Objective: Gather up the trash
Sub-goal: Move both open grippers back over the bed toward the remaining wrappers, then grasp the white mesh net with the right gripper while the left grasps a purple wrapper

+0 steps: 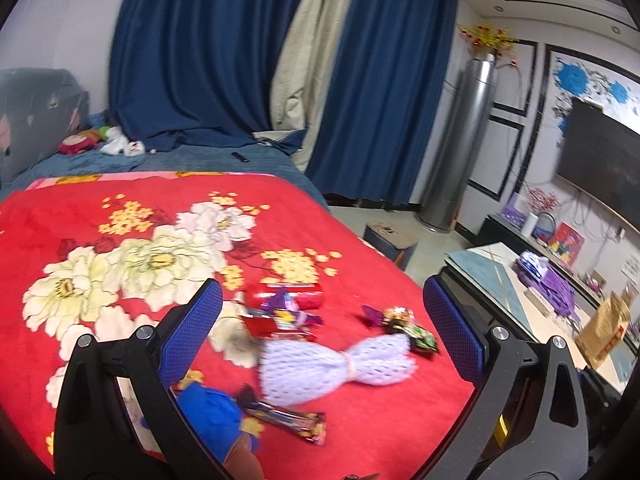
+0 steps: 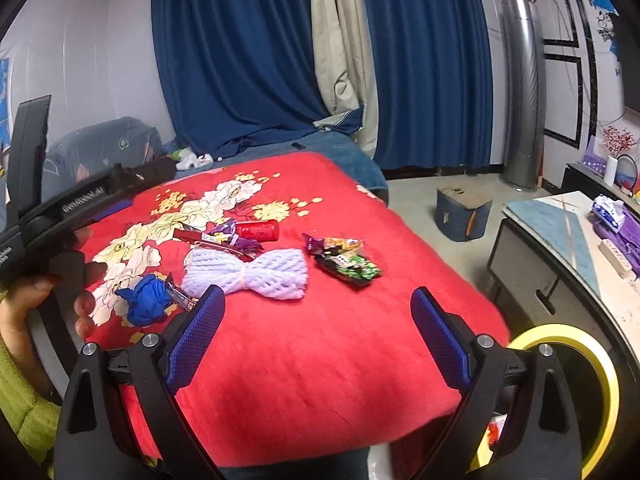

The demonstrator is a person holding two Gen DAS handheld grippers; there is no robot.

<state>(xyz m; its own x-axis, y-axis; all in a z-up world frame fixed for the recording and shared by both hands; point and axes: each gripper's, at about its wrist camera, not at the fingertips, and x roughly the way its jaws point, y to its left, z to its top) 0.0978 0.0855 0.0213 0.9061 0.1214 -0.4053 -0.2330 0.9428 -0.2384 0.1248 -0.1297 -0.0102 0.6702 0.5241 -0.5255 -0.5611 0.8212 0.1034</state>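
Trash lies on a red flowered blanket (image 1: 100,208) (image 2: 320,344): a white foam net sleeve (image 1: 336,364) (image 2: 248,272), a red can (image 1: 296,294) (image 2: 258,229), purple and red wrappers (image 1: 280,320) (image 2: 224,238), a green and orange snack packet (image 1: 408,326) (image 2: 346,262), a crumpled blue bag (image 1: 208,404) (image 2: 148,300) and a brown wrapper (image 1: 288,416). My left gripper (image 1: 324,320) hangs open over the pile with nothing between its fingers. My right gripper (image 2: 318,320) is open and empty, nearer the bed's front edge. A hand (image 2: 48,300) holds the left gripper at the right wrist view's left side.
A yellow-rimmed bin (image 2: 568,380) sits at the bed's front right corner. A low table (image 1: 520,292) (image 2: 568,232) with purple items stands to the right. A small blue stool (image 1: 392,240) (image 2: 462,210) is on the floor. Blue curtains (image 1: 208,52) hang behind the bed.
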